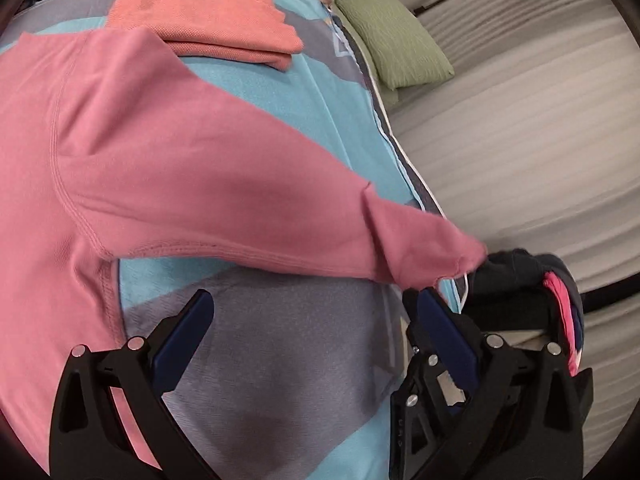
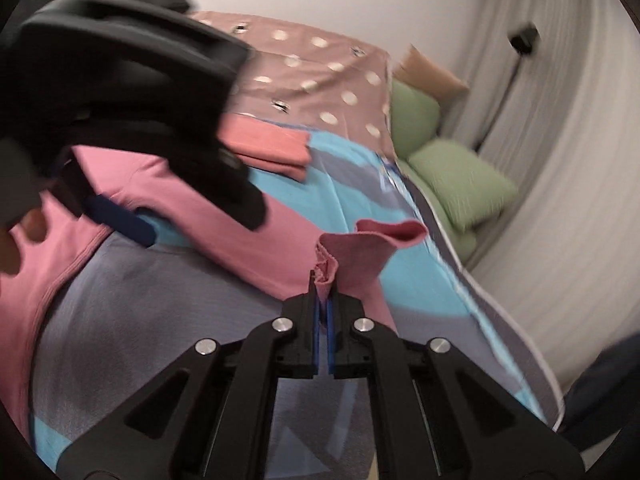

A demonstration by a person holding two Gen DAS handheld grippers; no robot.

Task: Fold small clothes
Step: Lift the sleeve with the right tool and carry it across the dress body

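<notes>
Pinching the bunched cuff [image 2: 326,270] of the pink top [image 1: 132,152], the right gripper [image 2: 323,292] has its two blue-padded fingers closed on the cloth, with folds of fabric standing up between the tips. From there the sleeve [image 2: 260,240] runs back, stretched out, to the body of the top, which lies flat on the bed cover [image 2: 344,196] of blue and grey patches. In the left wrist view the same sleeve [image 1: 280,216] reaches across the cover to its edge, where the cuff [image 1: 460,256] meets the right gripper [image 1: 508,276], seen there only as a dark shape.

The left gripper [image 1: 316,304] is spread wide and grips nothing; its fingers hang over a grey patch of the cover, just beside the sleeve's lower seam. In the right wrist view it [image 2: 120,216] appears blurred above the top's body.

Further off, a folded orange garment [image 1: 208,12] lies on the cover, just behind the top's shoulder. Beyond it is a brown spotted sheet [image 2: 312,76]. Beside the bed lie green cushions [image 2: 456,176], and a pale curtain [image 1: 528,120] hangs behind them.
</notes>
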